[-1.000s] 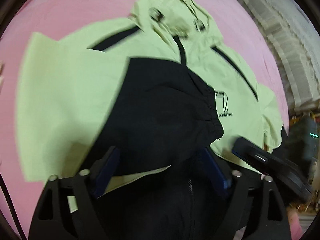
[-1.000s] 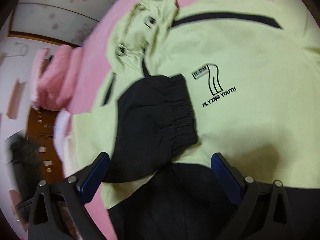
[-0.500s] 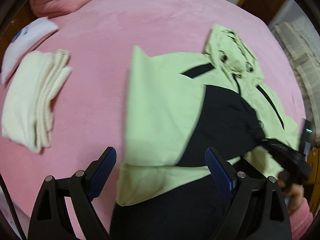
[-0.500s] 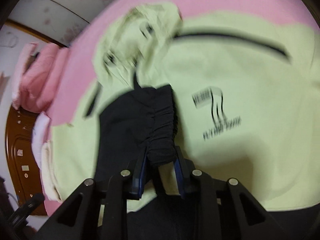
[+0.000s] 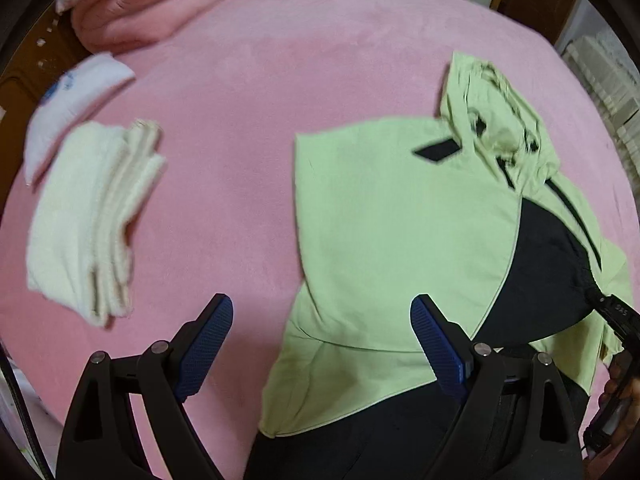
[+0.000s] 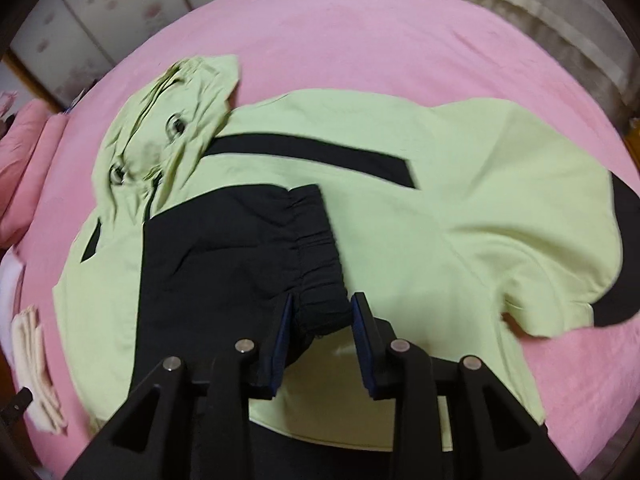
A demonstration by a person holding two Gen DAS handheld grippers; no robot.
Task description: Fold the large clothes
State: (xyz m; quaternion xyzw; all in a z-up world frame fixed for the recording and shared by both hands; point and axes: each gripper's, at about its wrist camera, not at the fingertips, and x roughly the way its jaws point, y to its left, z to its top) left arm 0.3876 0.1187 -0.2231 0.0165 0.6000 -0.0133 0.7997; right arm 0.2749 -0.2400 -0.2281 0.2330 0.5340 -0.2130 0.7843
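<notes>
Lime-green hooded jacket [image 6: 460, 216] is spread on the pink bedspread [image 5: 248, 92]. Right gripper [image 6: 322, 320] has the black elastic sleeve cuff [image 6: 316, 256] bunched between its pads, jaws easing apart. Left gripper [image 5: 320, 344] hangs spread wide, nothing in it, near folded cream towels [image 5: 88, 216].

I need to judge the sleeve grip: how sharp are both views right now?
Left wrist view: folded cream towels smeared by motion blur, jacket softer at the hood, left tool crisp. Right wrist view: black cuff between the right tool pads reads clearly; jacket edges slightly blurred, fisheye bends the pink bedspread.
</notes>
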